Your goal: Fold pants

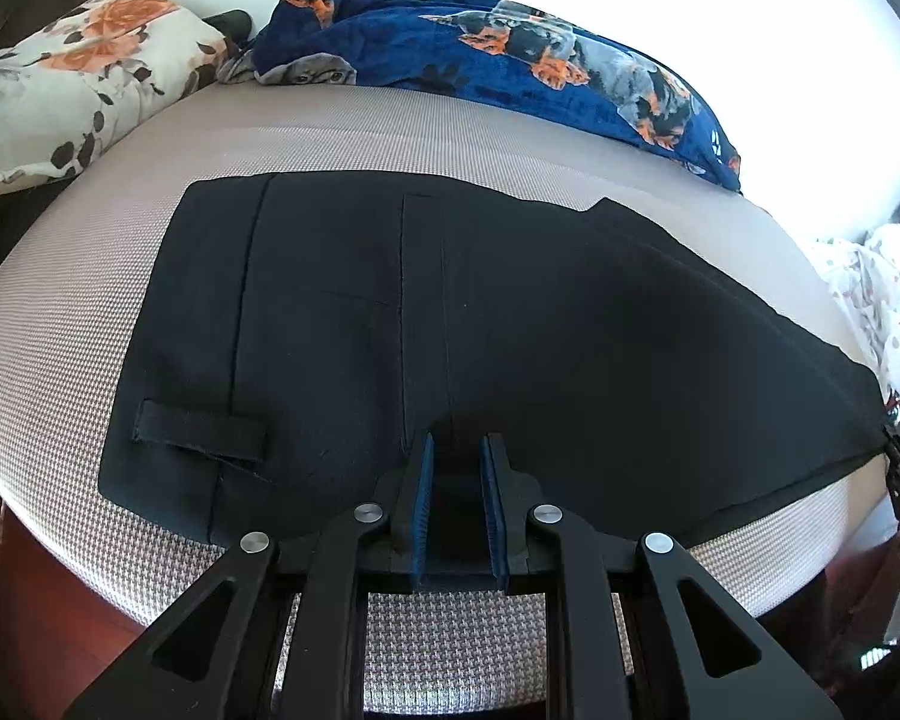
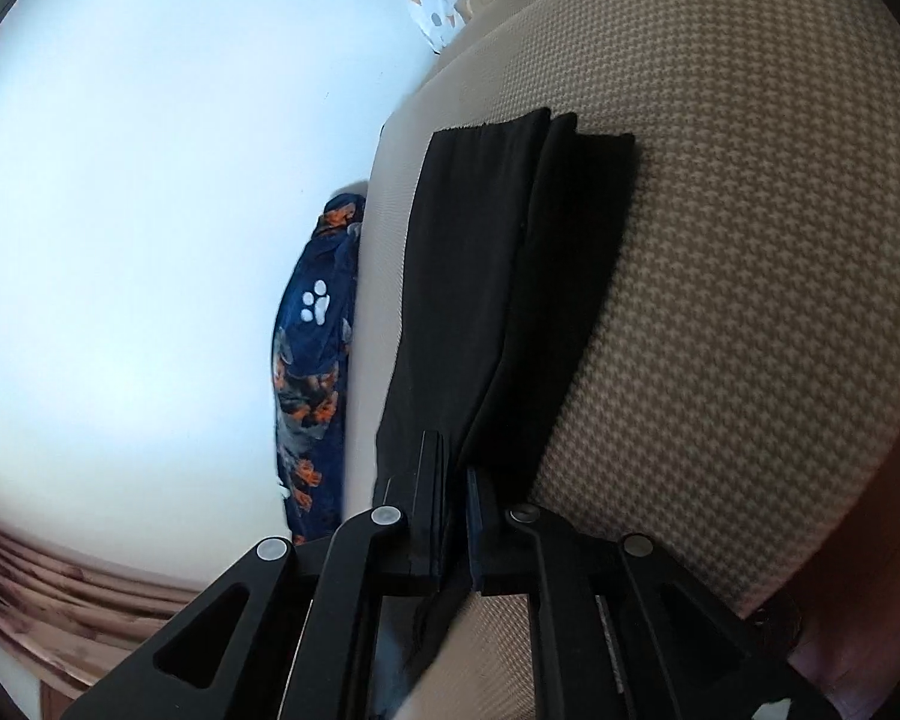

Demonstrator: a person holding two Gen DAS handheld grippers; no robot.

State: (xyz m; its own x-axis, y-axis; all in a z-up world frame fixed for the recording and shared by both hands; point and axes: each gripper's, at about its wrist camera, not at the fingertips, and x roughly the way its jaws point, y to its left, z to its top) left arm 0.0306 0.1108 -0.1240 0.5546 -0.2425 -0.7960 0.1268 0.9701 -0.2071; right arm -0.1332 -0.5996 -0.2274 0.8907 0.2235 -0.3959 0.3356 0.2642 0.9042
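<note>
Two views: one along each gripper, both over a bed
Mattress point(image 1: 342, 138): houndstooth beige cover, filling the middle of the left-wrist frame and the right half of the right-wrist frame
Pants point(image 1: 450, 330): black, spread flat across the centre of the left-wrist frame, waistband and belt loop toward the lower left; in the right-wrist view they run as stacked dark layers point(image 2: 510, 276) from the frame's centre down to the fingers
Blanket point(image 1: 510, 54): navy with dog and paw prints, bunched along the upper edge of the left-wrist frame — a strip of it also shows left of centre in the right-wrist view
Pillow point(image 1: 72, 78): floral, orange and grey, upper left of the left-wrist frame
Left gripper point(image 1: 459, 450): bottom centre, clenched on a fold of the pants' near edge, dark cloth between its blue pads
Right gripper point(image 2: 456, 468): bottom centre, rolled onto its side — pinching the pants' edge, cloth trailing out beneath the fingers
</note>
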